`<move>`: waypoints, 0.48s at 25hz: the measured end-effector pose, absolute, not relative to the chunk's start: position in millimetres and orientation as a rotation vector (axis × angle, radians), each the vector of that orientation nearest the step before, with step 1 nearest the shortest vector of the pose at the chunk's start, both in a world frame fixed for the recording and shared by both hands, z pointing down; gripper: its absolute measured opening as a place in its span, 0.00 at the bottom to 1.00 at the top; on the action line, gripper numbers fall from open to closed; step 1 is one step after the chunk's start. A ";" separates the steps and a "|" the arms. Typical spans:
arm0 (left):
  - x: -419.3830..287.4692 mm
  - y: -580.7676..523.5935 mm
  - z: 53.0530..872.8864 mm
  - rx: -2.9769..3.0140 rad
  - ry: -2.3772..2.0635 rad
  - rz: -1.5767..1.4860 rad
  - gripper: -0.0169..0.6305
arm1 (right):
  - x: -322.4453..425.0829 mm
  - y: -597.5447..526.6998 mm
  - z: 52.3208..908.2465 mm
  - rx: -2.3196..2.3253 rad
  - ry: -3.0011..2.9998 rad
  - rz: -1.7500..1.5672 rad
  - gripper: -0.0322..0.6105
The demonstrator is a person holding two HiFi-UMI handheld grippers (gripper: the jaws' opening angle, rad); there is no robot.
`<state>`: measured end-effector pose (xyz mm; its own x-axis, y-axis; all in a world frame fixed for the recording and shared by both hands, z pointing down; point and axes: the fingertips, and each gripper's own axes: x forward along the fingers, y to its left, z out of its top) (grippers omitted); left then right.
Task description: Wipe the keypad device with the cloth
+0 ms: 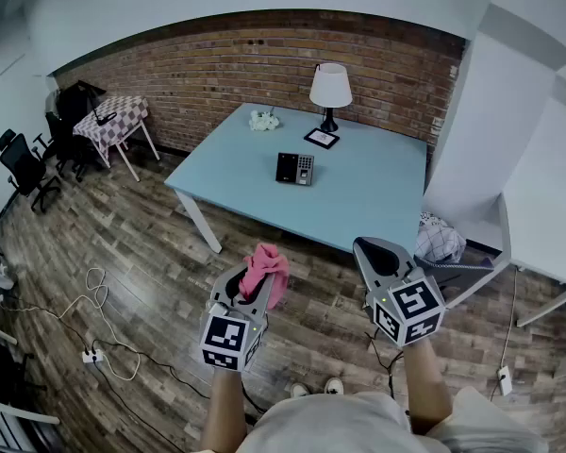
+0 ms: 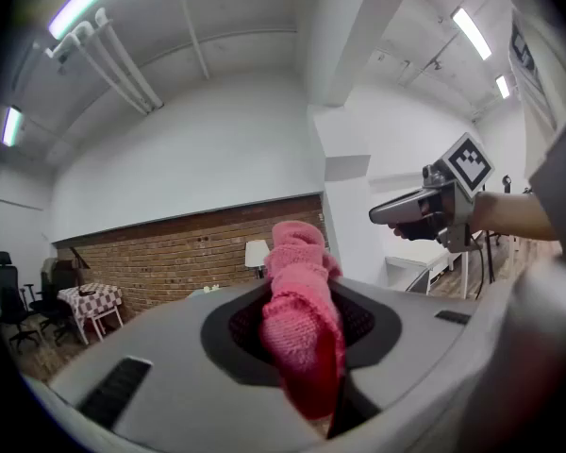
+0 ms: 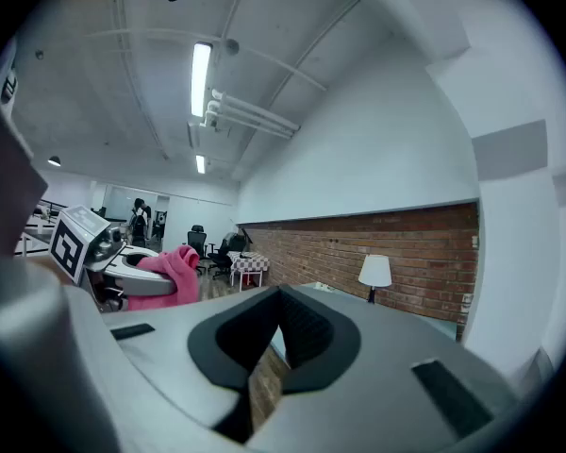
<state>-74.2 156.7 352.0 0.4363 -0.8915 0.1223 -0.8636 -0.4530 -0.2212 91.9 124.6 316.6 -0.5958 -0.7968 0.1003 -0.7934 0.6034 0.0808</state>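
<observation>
The keypad device (image 1: 294, 168), a black slab with a silver panel, lies flat near the middle of the light-blue table (image 1: 377, 196), far ahead of both grippers. My left gripper (image 1: 248, 281) is held over the wood floor, shut on a pink knitted cloth (image 1: 267, 270) that bunches up above its jaws. In the left gripper view the cloth (image 2: 302, 328) fills the gap between the jaws of the left gripper (image 2: 307, 352). My right gripper (image 1: 382, 258) hovers to the right at the same height, shut and holding nothing. In its own view the right gripper (image 3: 269, 347) has its jaws together.
A white-shaded lamp (image 1: 330, 88), a small framed card (image 1: 322, 138) and white flowers (image 1: 262, 119) stand at the table's far edge. A checkered side table (image 1: 118, 116) and office chairs (image 1: 24, 163) are at left. Cables (image 1: 94, 338) lie on the floor. A white desk (image 1: 547, 215) is at right.
</observation>
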 end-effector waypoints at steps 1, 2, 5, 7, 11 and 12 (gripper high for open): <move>-72.8 157.1 351.7 -2.554 1.573 -0.341 0.26 | 93.9 124.4 317.0 1.347 -2.691 -0.053 0.08; -71.2 157.3 351.5 -2.553 1.577 -0.347 0.26 | 95.9 124.0 317.2 1.350 -2.685 -0.063 0.08; -65.9 154.7 350.4 -2.545 1.581 -0.358 0.26 | 104.2 119.8 316.1 1.360 -2.700 -0.073 0.08; -62.8 152.9 348.2 -2.536 1.591 -0.348 0.26 | 109.4 116.2 315.9 1.352 -2.729 -0.056 0.08; -57.2 150.3 348.9 -2.528 1.623 -0.342 0.26 | 115.9 112.8 313.3 1.298 -2.764 -0.135 0.08; -55.5 149.3 351.1 -2.527 1.632 -0.348 0.26 | 116.5 112.5 311.7 1.279 -2.780 -0.167 0.08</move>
